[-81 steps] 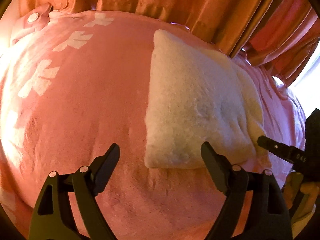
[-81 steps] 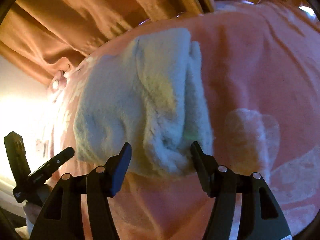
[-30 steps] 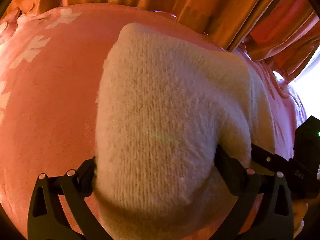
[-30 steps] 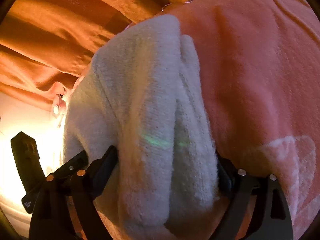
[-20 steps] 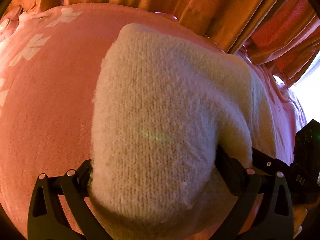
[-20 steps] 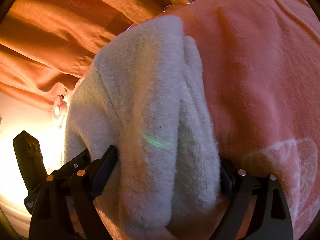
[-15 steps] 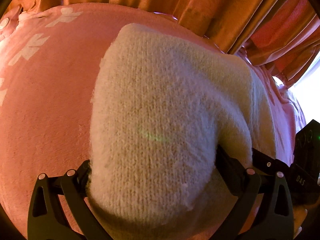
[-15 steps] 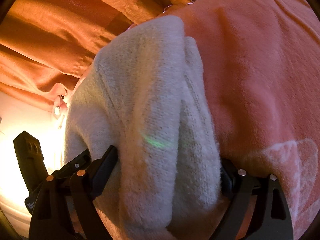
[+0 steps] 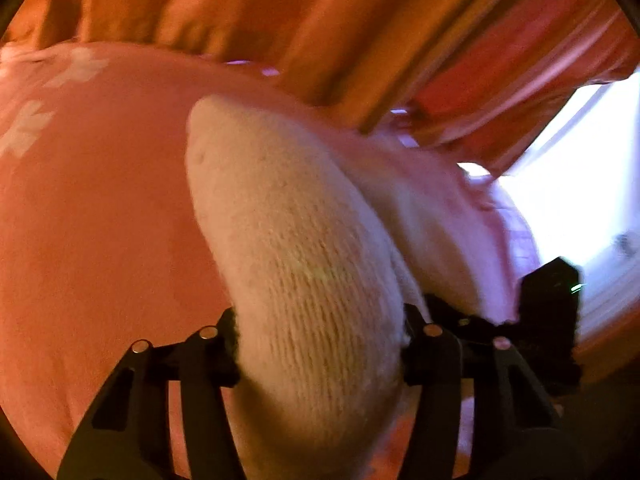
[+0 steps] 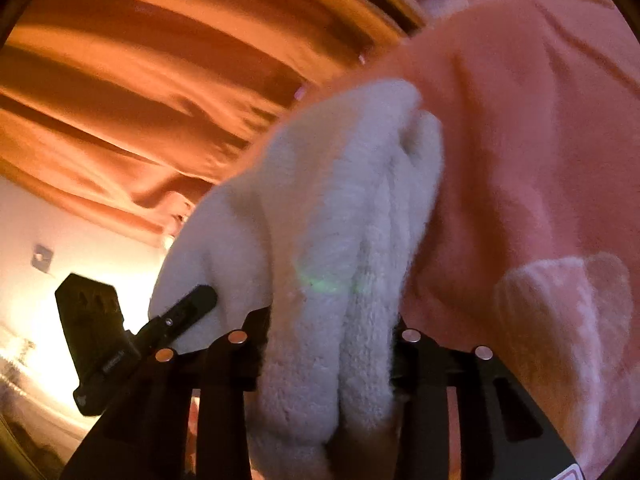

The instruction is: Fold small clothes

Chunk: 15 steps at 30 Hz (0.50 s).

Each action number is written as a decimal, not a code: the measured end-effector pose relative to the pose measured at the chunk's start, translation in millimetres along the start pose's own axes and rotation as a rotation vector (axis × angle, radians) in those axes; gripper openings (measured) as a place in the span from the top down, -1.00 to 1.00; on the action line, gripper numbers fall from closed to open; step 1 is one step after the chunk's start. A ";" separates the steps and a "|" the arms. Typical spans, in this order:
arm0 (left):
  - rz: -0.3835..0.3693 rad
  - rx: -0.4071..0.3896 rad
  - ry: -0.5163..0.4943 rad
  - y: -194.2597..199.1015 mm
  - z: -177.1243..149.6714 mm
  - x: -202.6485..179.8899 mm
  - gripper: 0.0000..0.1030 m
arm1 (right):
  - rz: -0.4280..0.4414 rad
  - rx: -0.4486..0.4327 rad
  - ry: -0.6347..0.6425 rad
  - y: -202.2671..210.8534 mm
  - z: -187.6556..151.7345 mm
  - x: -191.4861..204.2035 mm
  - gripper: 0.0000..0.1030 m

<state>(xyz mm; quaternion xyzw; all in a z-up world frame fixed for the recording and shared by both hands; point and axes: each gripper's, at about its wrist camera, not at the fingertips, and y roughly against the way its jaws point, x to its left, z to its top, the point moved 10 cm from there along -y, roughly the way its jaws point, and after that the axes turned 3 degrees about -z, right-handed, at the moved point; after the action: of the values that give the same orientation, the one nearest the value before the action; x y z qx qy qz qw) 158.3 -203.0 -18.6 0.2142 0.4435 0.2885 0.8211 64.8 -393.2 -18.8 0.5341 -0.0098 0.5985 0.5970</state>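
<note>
Both grippers are biting in now. The left gripper is clamping the near edge of the cream knitted garment, its jaws having just been closing with the thick knit bunched between them. The right gripper is doing the same at its own stretch of that edge, jaws just drawn in on the fuzzy folds of the garment, pads pressing on both sides.

The garment is lying on the pink fleece blanket, towards the far edge where the orange curtains are hanging. Its near end is coming up off the blanket in both views, while the far end is resting down on the fleece. From the left wrist view the right gripper's black body is showing just beside the garment; from the right wrist view the left gripper's finger is poking in against the knit.

This is looking like the lift that carries the near edge over to make a fold. To do it well, both hands should be rising level with each other so the edge is staying straight, not sagging between them. The knit is thick and springy, so the grip needs to be holding every layer; a slipping inner layer would be spoiling the crease. The far end should be staying planted as the anchor, and the blanket must not be getting pinched up with the garment.
</note>
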 end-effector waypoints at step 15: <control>-0.227 -0.445 -0.427 233.9 80.6 -162.7 -0.04 | 0.157 -0.490 0.456 192.4 32.8 230.4 0.32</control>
<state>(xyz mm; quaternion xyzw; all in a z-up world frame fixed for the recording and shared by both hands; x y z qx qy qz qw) 89.0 -145.2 263.4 0.0342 0.2085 0.2337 0.9491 11.2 -307.5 265.8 0.2248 -0.0606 0.7265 0.6465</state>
